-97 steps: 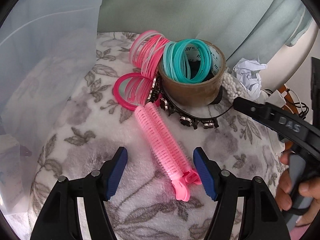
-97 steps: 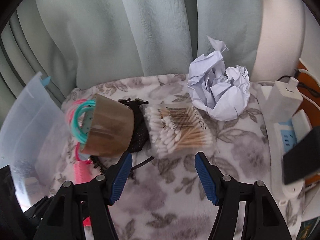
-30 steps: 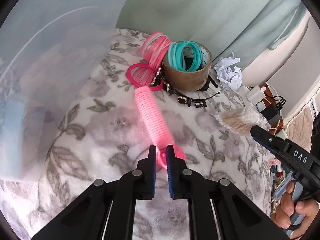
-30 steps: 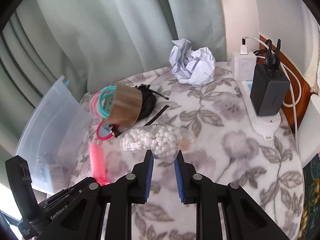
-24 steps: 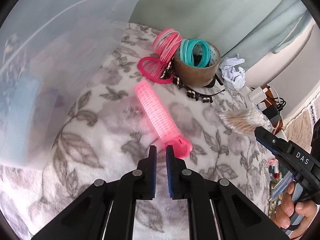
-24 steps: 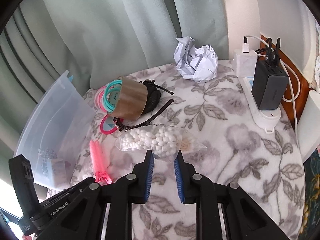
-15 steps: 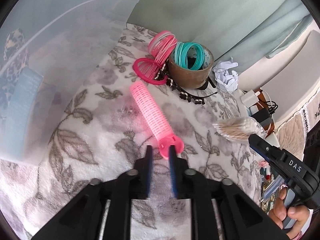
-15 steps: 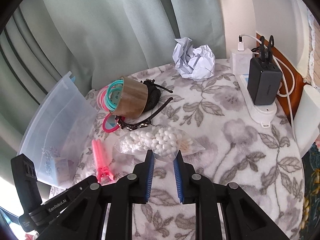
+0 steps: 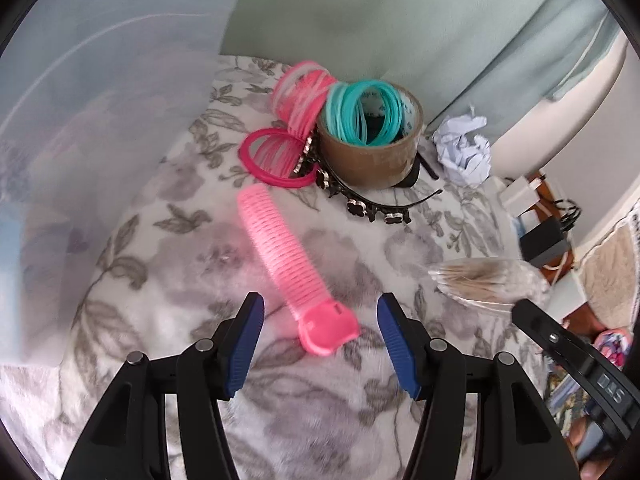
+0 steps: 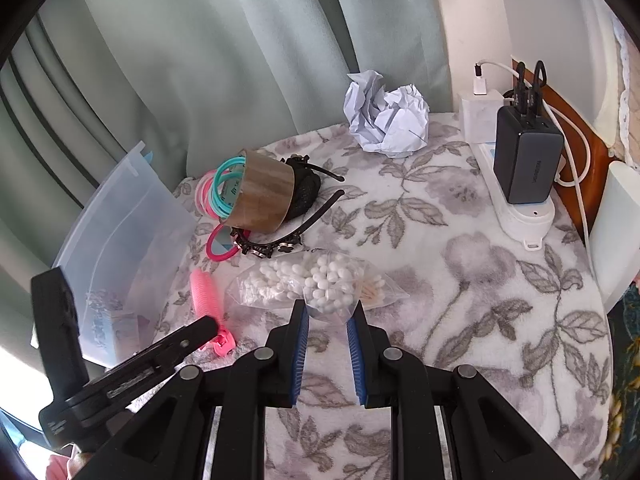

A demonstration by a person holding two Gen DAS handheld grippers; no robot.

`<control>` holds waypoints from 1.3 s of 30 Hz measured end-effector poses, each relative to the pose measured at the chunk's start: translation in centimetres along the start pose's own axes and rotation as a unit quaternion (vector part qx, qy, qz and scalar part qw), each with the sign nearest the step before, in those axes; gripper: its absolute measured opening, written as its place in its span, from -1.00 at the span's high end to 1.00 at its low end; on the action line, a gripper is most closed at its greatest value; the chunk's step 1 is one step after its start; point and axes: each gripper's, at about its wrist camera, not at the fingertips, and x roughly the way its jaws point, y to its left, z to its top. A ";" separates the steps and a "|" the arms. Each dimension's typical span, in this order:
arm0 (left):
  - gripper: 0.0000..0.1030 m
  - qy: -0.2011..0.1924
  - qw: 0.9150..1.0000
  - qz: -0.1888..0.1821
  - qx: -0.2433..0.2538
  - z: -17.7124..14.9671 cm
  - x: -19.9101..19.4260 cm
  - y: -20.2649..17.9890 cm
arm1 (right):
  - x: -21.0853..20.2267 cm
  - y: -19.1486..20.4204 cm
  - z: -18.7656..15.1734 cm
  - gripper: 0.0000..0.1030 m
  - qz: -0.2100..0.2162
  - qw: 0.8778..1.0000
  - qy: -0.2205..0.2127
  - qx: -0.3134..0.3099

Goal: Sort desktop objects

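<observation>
A pink hair roller clip lies on the flowered cloth, its clip end between the open fingers of my left gripper, which holds nothing. It also shows in the right wrist view. My right gripper is shut on a clear bag of cotton swabs and holds it above the cloth. The bag also shows in the left wrist view. A brown tape roll holding teal bangles stands at the back beside pink bangles and a black headband.
A clear plastic bin stands on the left, also in the right wrist view. Crumpled paper lies at the back. A power strip with chargers runs along the right edge. A pink round mirror lies by the tape.
My left gripper was shut at the roller's clip end, lost it, and has now opened around it on the cloth. My right gripper picked up the cotton swab bag and still holds it.
</observation>
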 end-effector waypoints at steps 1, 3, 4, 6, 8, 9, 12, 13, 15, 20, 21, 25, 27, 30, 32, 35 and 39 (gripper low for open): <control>-0.16 0.006 1.000 0.005 0.002 0.1 0.5 -0.3 | 0.0 -0.1 0.0 0.58 0.001 1.000 -0.001 0.002; -0.16 0.015 1.000 0.027 0.004 0.1 1.5 -0.6 | 0.0 -0.5 0.1 0.58 0.005 1.000 -0.001 0.004; -0.16 0.011 0.999 0.033 0.007 0.1 1.6 -0.8 | 0.1 -0.7 0.2 0.59 0.007 1.000 -0.001 0.005; -0.16 0.001 0.999 0.047 0.016 0.0 1.7 -1.2 | 0.1 -0.8 0.2 0.59 0.008 1.000 -0.001 0.004; -0.16 -0.001 0.998 0.054 0.022 -0.1 1.8 -1.4 | 0.1 -0.7 0.1 0.59 0.007 1.000 -0.001 0.007; -0.15 -0.002 0.998 0.057 0.024 -0.1 1.8 -1.5 | 0.1 -0.7 0.1 0.59 0.008 1.000 -0.001 0.007; 0.09 -0.003 0.998 0.061 0.020 -0.1 1.6 -1.2 | 0.1 -0.7 0.0 0.59 0.009 1.000 0.000 0.006; 0.15 -0.004 0.998 0.061 0.017 -0.1 1.5 -1.0 | 0.1 -0.7 0.0 0.59 0.009 1.000 0.000 0.007; 0.26 -0.004 0.999 0.053 0.011 -0.1 1.3 -0.5 | 0.0 -0.7 0.0 0.59 0.010 1.000 0.000 0.006; 0.41 -0.008 0.999 0.043 0.014 -0.4 0.7 -0.2 | 0.1 -0.9 0.3 0.59 0.013 1.000 0.002 0.000; 0.45 -0.009 0.999 0.040 0.015 -0.5 0.5 -0.1 | -0.1 -0.8 0.1 0.59 0.012 1.000 0.000 0.000; 0.45 -0.023 0.999 0.024 0.025 -0.8 -0.8 -0.5 | -0.7 0.1 -0.1 0.59 0.007 1.000 -0.011 -0.001; 0.45 -0.032 0.999 0.018 0.029 -1.0 -1.4 -0.6 | -1.1 0.5 -0.1 0.63 0.007 1.000 -0.017 -0.002; 0.45 -0.040 0.999 0.009 0.031 -0.8 -2.2 -0.6 | -1.3 1.1 -0.2 0.65 0.007 1.000 -0.020 -0.007; 0.45 -0.042 0.999 0.005 0.029 -1.0 -2.6 -0.6 | -1.1 1.4 -0.2 0.68 0.005 1.000 -0.018 -0.009; 0.45 -0.044 0.999 -0.002 0.028 -1.0 -3.0 -0.1 | -1.1 1.5 -0.4 0.75 0.009 1.000 -0.014 -0.009; 0.45 -0.049 0.998 -0.009 0.027 -1.6 -4.1 0.1 | -1.3 2.0 -0.7 0.86 0.008 1.000 -0.016 -0.017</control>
